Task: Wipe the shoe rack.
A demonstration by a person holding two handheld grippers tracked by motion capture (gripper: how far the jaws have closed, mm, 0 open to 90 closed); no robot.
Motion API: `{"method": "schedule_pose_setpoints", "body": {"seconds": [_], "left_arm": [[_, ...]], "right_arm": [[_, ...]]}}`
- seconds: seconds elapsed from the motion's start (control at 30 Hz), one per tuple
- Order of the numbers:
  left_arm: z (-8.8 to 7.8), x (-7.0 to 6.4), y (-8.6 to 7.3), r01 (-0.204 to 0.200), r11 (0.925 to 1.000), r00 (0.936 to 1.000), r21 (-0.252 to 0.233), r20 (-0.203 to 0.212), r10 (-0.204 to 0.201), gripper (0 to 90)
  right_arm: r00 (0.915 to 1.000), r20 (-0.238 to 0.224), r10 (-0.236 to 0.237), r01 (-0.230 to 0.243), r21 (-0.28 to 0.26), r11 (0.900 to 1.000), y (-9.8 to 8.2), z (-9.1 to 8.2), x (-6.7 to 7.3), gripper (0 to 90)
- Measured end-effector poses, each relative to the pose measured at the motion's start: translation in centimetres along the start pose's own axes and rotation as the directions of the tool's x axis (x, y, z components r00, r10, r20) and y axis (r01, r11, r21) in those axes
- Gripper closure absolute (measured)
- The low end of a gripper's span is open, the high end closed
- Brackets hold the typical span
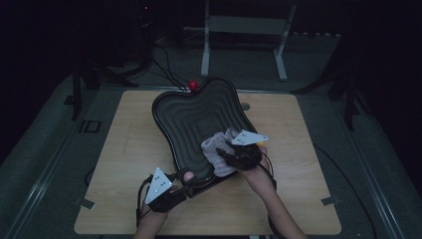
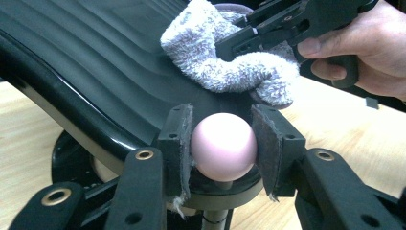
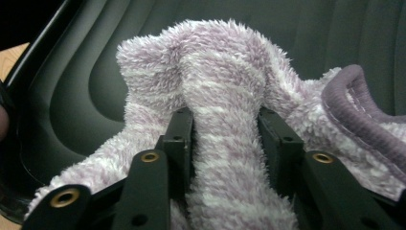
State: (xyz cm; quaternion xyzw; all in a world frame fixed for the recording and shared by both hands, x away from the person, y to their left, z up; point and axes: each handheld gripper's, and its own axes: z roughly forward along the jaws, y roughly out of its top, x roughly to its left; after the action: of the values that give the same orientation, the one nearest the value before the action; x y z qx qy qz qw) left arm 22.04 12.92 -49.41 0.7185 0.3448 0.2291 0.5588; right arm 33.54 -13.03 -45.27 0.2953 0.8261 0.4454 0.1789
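Two grippers at work on one black tray [image 1: 189, 114], glossy, wavy-edged, ridged inside in stepped concentric contours, tilted up off the wooden table [image 1: 124, 149]. Near edge low toward the person, far edge raised.

Left gripper [image 1: 175, 191] at the tray's near lower corner, jaws clamped on a pale pink ball knob [image 2: 223, 146]: smooth, matte, round, seated on a short stem under the tray rim. Pads pressed on both sides of the knob, frayed fabric lining visible on the fingers [image 2: 179, 143].

Right gripper [image 1: 234, 154] over the tray's lower right part, jaws closed on a fluffy cloth [image 3: 225, 110]. Cloth white with faint lilac bands, plush terry pile, bunched into a thick fold squeezed between the pads; ribbed lilac hem [image 3: 352, 96] off to one side. Rest of the cloth draped on the ridged black surface, touching it, partly hanging past the tray's near edge toward the table in the left gripper view.

Grey triangular plates on top of both grippers. Small red ball [image 1: 193, 85] just behind the tray's far notch. Room dark around the table, metal frame [image 1: 244, 35] on the floor beyond.
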Motion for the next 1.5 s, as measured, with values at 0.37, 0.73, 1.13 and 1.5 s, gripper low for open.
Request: {"method": "schedule_pose_setpoints", "body": {"seconds": [0.37,0.73,1.13,1.5], "left_arm": [[0.3,0.2,0.1,0.01,0.9999,0.9998,-0.002,0.017,-0.01,60.5],[0.3,0.4,0.1,-0.004,1.0,0.9995,0.004,0.031,0.004,60.5],[0.4,1.5,0.2,-0.034,0.9994,0.9959,0.008,0.084,0.033,60.5],[0.5,2.0,0.5,-0.041,0.9988,0.9917,0.027,0.123,0.037,60.6]], "right_arm": [[0.9987,0.05,-0.007,0.013,-0.123,0.992,0.4,-5.8,1.2,72.1],[0.9269,0.371,0.057,0.008,-0.17,0.985,-3.3,-13.1,-2.2,72.2],[0.9561,0.264,0.126,-0.106,-0.09,0.99,-6.8,-9.3,-4.9,72.0],[0.9613,0.245,0.126,-0.123,-0.027,0.992,-8.3,-6.7,-6.7,72.1]]}}
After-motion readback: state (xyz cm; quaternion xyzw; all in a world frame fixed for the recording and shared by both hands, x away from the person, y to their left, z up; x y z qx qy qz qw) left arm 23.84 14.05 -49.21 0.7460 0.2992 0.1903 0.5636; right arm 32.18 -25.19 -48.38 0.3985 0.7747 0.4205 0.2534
